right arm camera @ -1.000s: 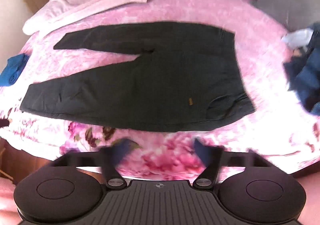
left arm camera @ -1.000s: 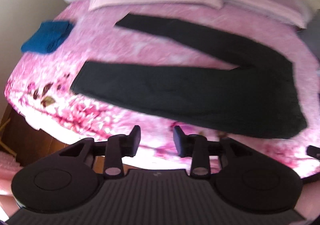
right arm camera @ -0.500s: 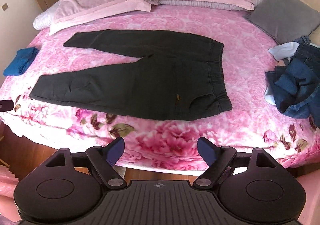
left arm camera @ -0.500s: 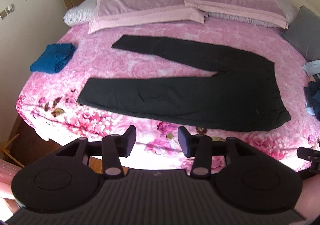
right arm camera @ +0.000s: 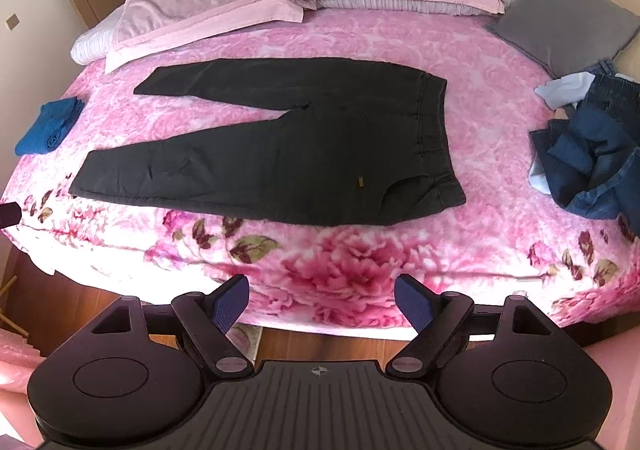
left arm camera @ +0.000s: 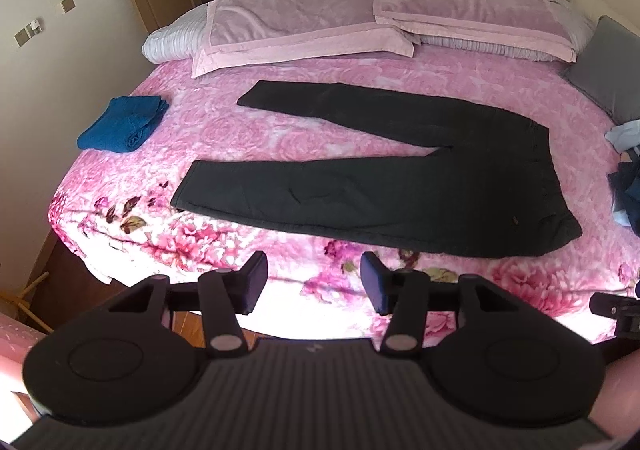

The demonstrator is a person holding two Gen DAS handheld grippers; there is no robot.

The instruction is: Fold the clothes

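Note:
Black trousers lie spread flat on the pink flowered bed, legs pointing left in a V, waistband to the right. My left gripper is open and empty, held off the bed's near edge, short of the nearer leg. In the right wrist view my right gripper is also open and empty, back from the near edge below the waistband. The right gripper's tip shows at the left view's right edge.
A folded blue garment rests at the bed's left side. A heap of jeans and pale cloth lies at the right. Pink pillows and a grey cushion line the head. Wooden floor shows below.
Both grippers have pulled back and up from the bed, so the trousers look smaller and farther. The left jaws have widened. The trousers have not moved.

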